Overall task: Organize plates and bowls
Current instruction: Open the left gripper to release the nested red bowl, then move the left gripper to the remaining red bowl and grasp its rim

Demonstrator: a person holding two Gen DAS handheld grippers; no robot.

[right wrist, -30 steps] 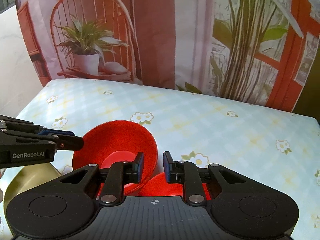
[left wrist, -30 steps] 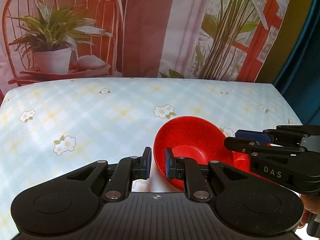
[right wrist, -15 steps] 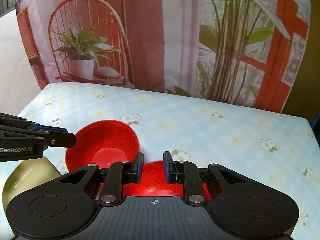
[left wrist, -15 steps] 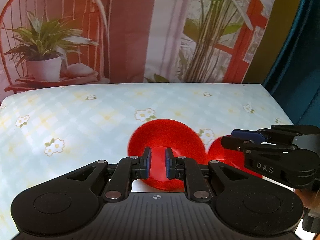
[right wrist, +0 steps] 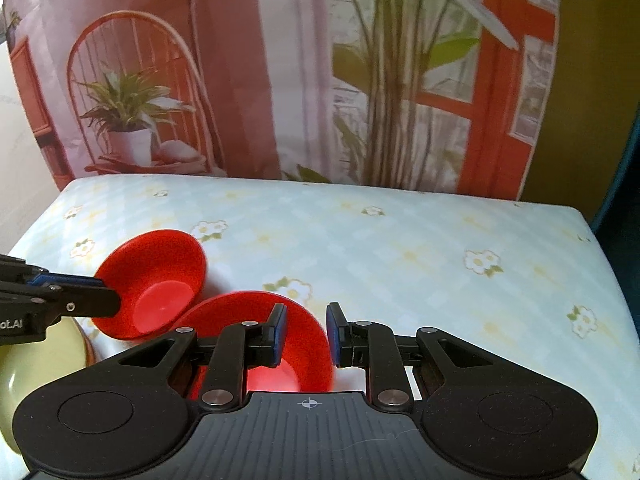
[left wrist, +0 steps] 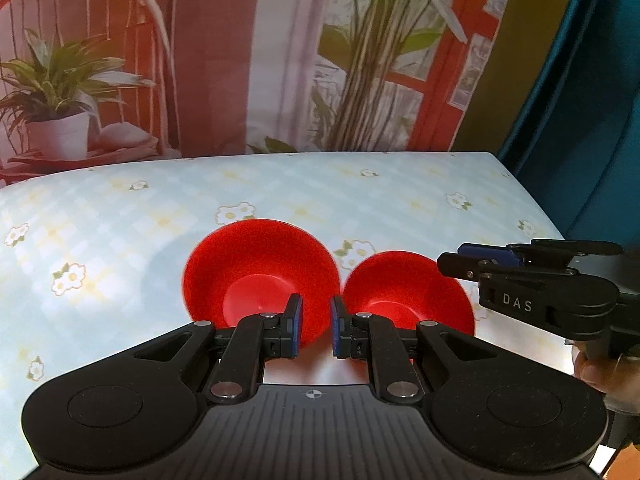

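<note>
Left tool [left wrist: 314, 330] grips tilted red bowl [left wrist: 260, 272], opening facing camera.

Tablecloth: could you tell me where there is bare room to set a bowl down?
Free: the far strip of tablecloth along the backdrop, and everything right of the right red bowl. Crowded: near left, around left red bowl and olive bowl.

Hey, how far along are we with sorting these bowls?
Nothing looks stacked yet. In hand: the left gripper pinches the left red bowl by its rim, and the right gripper pinches the right red bowl. Left: nesting them and dealing with the yellow-green dish.
</note>
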